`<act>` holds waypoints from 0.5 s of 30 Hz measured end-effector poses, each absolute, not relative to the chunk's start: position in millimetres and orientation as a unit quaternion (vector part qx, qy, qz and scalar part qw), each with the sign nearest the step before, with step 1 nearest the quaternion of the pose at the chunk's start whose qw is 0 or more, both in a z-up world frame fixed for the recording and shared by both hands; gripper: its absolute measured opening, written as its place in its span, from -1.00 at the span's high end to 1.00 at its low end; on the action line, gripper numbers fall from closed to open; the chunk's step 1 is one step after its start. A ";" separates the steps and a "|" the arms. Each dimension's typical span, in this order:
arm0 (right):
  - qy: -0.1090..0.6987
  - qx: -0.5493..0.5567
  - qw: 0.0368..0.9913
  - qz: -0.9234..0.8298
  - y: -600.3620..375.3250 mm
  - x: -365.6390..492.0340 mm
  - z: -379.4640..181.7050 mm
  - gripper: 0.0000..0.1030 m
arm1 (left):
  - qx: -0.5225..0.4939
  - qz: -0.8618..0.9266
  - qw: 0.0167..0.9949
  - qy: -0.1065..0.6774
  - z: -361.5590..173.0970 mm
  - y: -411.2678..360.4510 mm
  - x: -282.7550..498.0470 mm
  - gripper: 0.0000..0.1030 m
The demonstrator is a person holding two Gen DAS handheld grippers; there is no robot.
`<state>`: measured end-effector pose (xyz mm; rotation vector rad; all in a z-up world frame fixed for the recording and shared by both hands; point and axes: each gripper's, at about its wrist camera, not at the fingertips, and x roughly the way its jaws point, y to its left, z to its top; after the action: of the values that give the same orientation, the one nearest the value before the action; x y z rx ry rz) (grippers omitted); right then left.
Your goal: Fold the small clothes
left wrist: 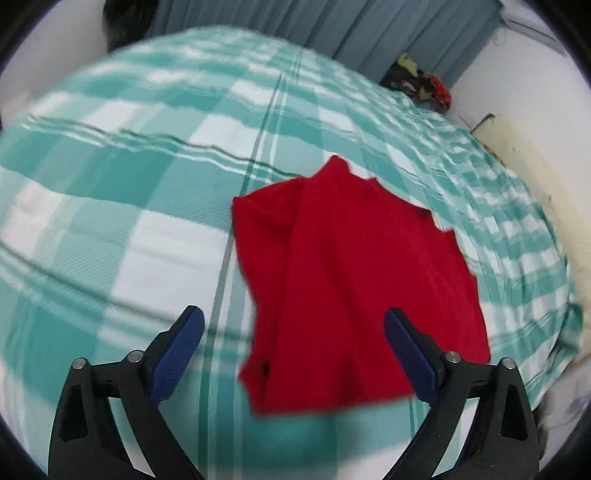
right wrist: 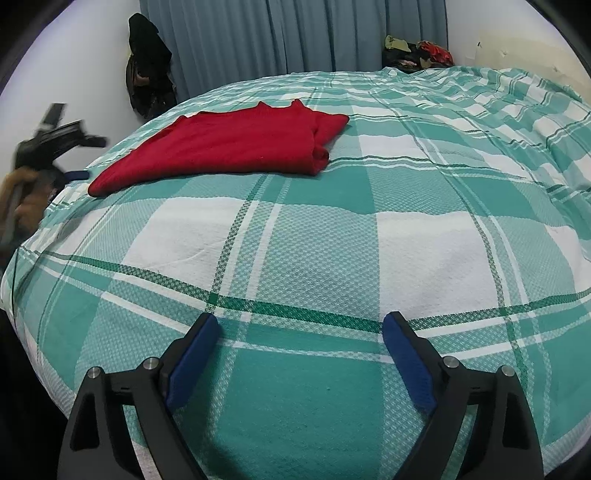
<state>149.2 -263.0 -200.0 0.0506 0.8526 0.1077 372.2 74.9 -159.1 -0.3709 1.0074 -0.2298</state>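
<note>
Left wrist view
Your left gripper [left wrist: 293, 325]: its jaws stand wide apart with nothing pinched; both blue pads [left wrist: 177, 362] are bare.
Red garment [left wrist: 354, 280]: it lies folded on the bedspread, straight ahead of your left fingers and a little toward the right finger. Its near edge runs across the gap between the fingers, below them, and the pads do not press on it.
Checked bedspread [left wrist: 129, 221]: teal and white, it shows to the left of the garment and beyond it; this view is blurred.
Far side: a grey-blue curtain [left wrist: 332, 26] hangs past the bed, with a heap of dark and red clothes [left wrist: 424, 83] in the corner ahead and to the right.

Right wrist view
Your right gripper [right wrist: 299, 328]: its jaws are spread wide and hold nothing; only bedspread [right wrist: 314, 236] lies between the fingers.
Red garment [right wrist: 229, 144]: well apart from this gripper, far ahead and to the left, flat on the bed with a thick folded edge on its right side.
Your left gripper [right wrist: 59, 142]: seen blurred at the left edge, just beside the garment's left corner, with your hand [right wrist: 22, 199] below it.
Backdrop: the curtain [right wrist: 277, 37] straight ahead, dark clothing [right wrist: 147, 66] hanging to its left, and the clothes heap [right wrist: 417, 51] to its right.
</note>
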 end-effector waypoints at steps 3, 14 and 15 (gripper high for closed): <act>0.412 0.023 0.909 0.054 -263.3 148.7 -200.1 -0.76 | -0.202 -0.103 0.827 0.514 -188.2 81.5 398.3 -0.43; 0.412 0.022 0.909 0.053 -259.6 153.0 -201.9 -0.89 | -0.267 -0.140 0.807 0.508 -203.9 89.1 406.2 0.51; 0.412 0.023 0.909 0.053 -259.8 153.2 -201.7 -0.89 | -0.264 -0.127 0.808 0.510 -201.7 91.0 406.2 0.76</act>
<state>153.2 -259.8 -201.7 0.0475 0.8501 0.1102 406.2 91.0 -201.7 -0.5650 1.0913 -0.2724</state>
